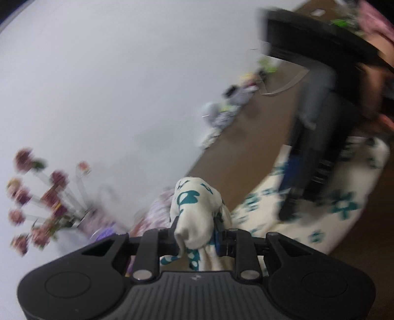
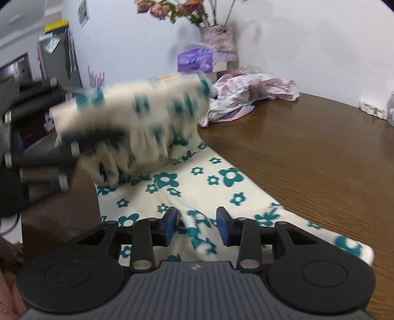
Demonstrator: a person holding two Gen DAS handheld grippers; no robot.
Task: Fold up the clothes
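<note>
Your left gripper (image 1: 197, 226) clamps a bunched end of the cream teal-flowered garment (image 2: 197, 187), lifted mid-fold over the half lying on the table (image 2: 307, 147), your right gripper (image 2: 197, 225) stands wide, and a crumpled pink garment (image 2: 246, 96) waits unfolded.

Left gripper (image 1: 197, 230): matte black body with a ribbed grey centre panel bearing a small pale logo, 2 round raised discs at the outer corners, 2 black linkage bars each pinned with a silver rivet, fingers with blue pads (image 1: 217, 242). Right gripper (image 2: 197, 227): identical build, 2 silver rivets, blue pads (image 2: 171, 225) on black fingers. Person's sleeve (image 1: 376, 22): pink patterned fabric, blurred.
</note>
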